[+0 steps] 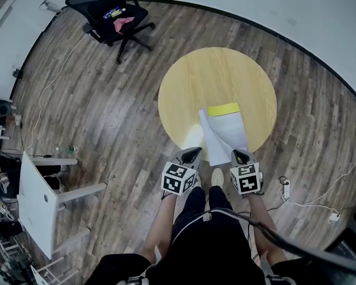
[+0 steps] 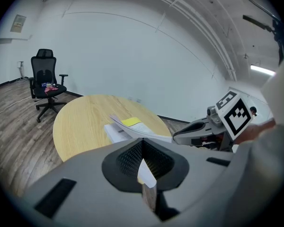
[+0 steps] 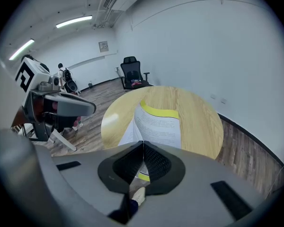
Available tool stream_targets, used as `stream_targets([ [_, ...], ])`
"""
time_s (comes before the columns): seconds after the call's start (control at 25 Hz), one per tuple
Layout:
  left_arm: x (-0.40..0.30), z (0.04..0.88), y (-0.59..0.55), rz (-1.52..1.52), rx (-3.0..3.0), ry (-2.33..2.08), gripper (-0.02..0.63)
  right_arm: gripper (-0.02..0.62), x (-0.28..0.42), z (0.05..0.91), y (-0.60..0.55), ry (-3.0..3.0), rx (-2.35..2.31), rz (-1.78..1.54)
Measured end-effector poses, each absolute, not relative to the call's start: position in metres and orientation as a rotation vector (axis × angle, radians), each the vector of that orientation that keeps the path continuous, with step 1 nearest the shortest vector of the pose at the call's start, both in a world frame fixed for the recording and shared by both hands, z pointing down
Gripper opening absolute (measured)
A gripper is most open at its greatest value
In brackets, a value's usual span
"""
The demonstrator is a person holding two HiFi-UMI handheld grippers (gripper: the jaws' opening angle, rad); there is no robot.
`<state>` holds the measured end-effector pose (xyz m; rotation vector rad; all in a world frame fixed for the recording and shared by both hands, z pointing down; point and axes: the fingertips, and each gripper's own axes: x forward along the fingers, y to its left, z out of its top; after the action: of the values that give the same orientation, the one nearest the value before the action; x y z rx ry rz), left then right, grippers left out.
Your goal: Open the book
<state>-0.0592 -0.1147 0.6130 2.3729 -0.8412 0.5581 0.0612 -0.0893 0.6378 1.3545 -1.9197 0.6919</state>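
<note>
The book (image 1: 225, 129), white pages with a yellow band at its far end, lies at the near edge of the round wooden table (image 1: 213, 76). One leaf stands lifted off it, shown in the left gripper view (image 2: 132, 129) and the right gripper view (image 3: 156, 126). My right gripper (image 1: 241, 155) is at the book's near right corner, shut on the lifted page, whose edge runs into its jaws (image 3: 143, 143). My left gripper (image 1: 193, 154) hangs just left of the book with jaws together (image 2: 142, 142). A white sliver shows in its slit; I cannot tell what it is.
A black office chair (image 1: 110, 13) stands far left on the wood floor. A white desk (image 1: 35, 200) is at the near left. A power strip (image 1: 286, 189) and cables lie on the floor to the right. My legs and shoes are right below the grippers.
</note>
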Motion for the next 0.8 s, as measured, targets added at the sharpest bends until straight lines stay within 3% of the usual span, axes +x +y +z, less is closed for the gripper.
stream_targets([
  [0.8, 0.005, 0.607, -0.125, 0.616, 2.430, -0.730, -0.002, 0.012, 0.129, 0.622, -0.093, -1.885, 1.514, 0.733],
])
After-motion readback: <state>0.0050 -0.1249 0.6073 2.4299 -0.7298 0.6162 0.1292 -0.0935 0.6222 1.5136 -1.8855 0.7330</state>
